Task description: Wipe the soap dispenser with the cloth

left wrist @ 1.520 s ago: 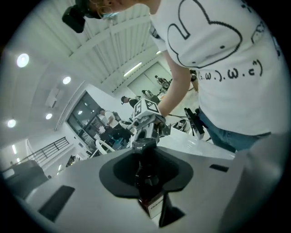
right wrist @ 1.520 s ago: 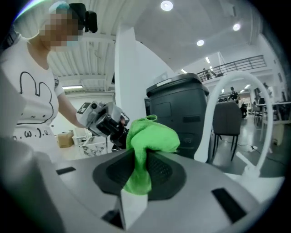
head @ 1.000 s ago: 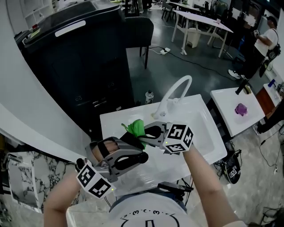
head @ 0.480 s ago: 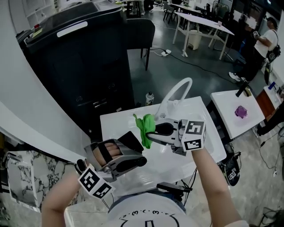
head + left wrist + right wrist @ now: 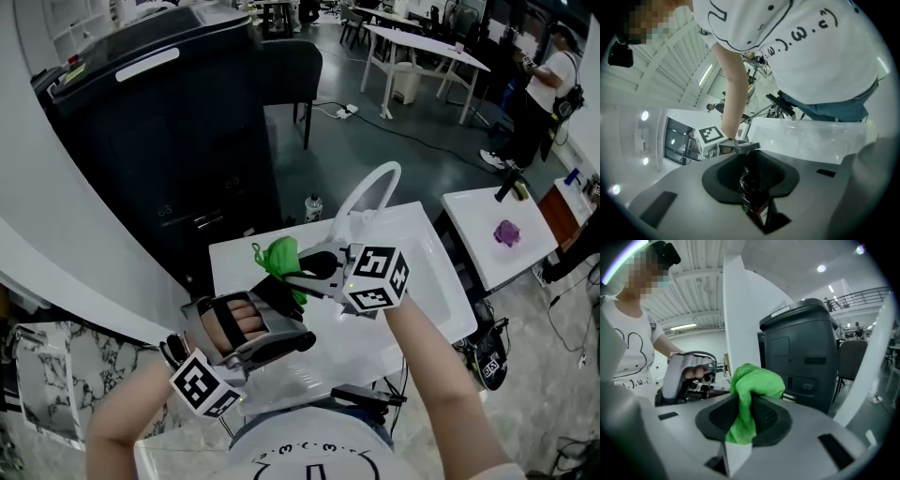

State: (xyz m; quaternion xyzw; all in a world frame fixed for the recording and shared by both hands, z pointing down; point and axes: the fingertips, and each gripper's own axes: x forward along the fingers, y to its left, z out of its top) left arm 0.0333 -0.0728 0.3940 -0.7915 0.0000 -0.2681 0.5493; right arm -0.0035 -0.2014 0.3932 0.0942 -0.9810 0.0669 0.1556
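Left gripper [image 5: 752, 176], frame centre, clamps the soap dispenser [image 5: 759, 208] steady. Right gripper [image 5: 749, 414] pinches the cloth [image 5: 757, 383], bunched as a wiping pad.

Soap dispenser [image 5: 753, 190]: label print too small to read, base hidden in left gripper [image 5: 284, 302]. Head view: it's mostly covered by cloth [image 5: 281, 256] & right gripper [image 5: 292, 274]. Purple thing [image 5: 507, 232], far tabletop [image 5: 473, 211]: too small to ID.

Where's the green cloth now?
Centre of the head view: green cloth pinched in the right gripper, just above the left gripper, near the white tap.
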